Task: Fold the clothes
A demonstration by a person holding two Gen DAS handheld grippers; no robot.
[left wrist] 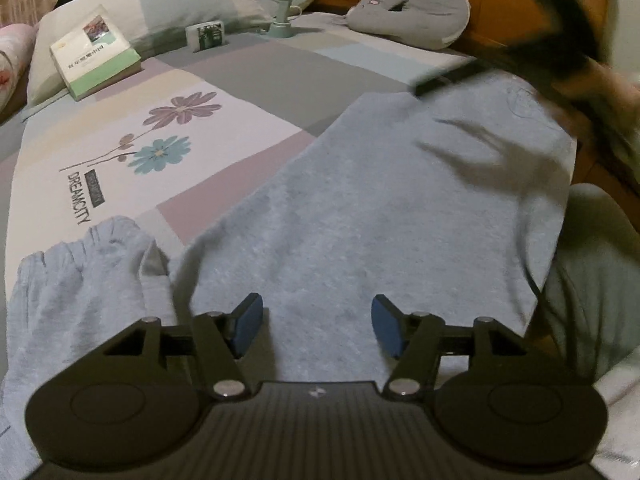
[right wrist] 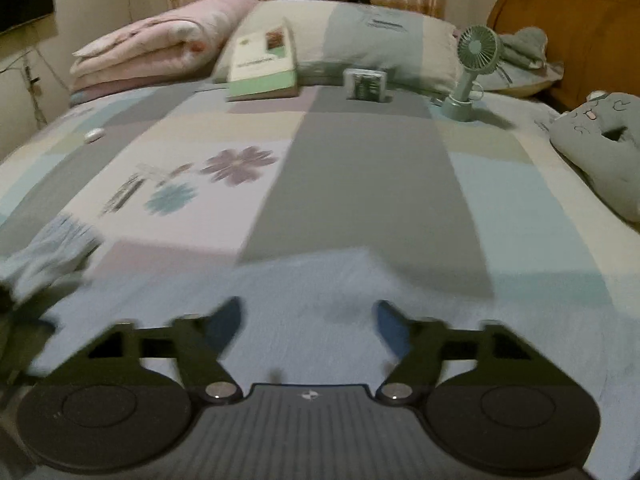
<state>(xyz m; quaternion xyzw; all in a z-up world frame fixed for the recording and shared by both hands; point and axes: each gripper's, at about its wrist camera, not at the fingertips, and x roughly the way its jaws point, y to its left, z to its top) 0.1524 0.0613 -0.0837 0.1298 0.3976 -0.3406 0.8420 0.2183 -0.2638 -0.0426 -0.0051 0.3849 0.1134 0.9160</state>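
Both grippers, left (left wrist: pixel 317 326) and right (right wrist: pixel 308 326), hover jaws spread wide, empty, over the light-blue garment (left wrist: pixel 380 208).

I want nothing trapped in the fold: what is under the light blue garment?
The light blue garment lies spread on the patchwork bedsheet, which shows all around it. Anything directly beneath is covered, so I cannot tell. Both grippers are open above it.

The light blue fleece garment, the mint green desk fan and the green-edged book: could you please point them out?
Light blue fleece garment (left wrist: pixel 360 220), left wrist view, middle of its flat body.
Mint green desk fan (right wrist: pixel 478 46), right wrist view, its round grille.
Green-edged book (left wrist: pixel 94 54), left wrist view, its white cover.
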